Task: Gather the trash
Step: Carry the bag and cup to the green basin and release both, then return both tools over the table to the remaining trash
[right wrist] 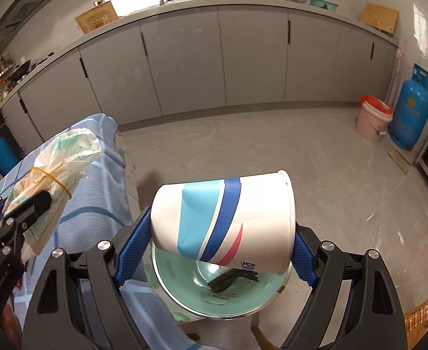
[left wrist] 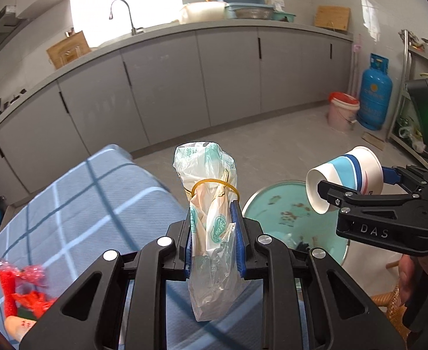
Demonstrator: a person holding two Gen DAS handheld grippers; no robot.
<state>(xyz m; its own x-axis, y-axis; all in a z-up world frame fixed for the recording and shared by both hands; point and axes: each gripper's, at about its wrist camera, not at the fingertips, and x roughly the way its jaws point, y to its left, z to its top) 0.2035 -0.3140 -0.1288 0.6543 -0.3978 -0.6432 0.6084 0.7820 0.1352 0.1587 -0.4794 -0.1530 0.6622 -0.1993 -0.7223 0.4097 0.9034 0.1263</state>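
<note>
in the left wrist view, the left gripper (left wrist: 214, 233) has its jaws drawn narrow and pinched on a rolled plastic bag (left wrist: 211, 201) bound with a rubber band (left wrist: 214, 188); the bag stands up from the pads above the checked tablecloth (left wrist: 82, 198), and its loose tail hangs behind them, so thin film could slide out under a quick swing. to the right, the right gripper (left wrist: 357, 186) carries a paper cup (left wrist: 345, 178) on its side over a teal basin (left wrist: 260, 204). red wrappers (left wrist: 24, 285) lie uncollected on the cloth. in the right wrist view, the right gripper (right wrist: 222, 248) stands wide with its pads on the cup's (right wrist: 222, 218) rim and base, above the basin (right wrist: 167, 274), which holds dark scraps; end-to-end pressure could buckle the cup or let it roll free.
</note>
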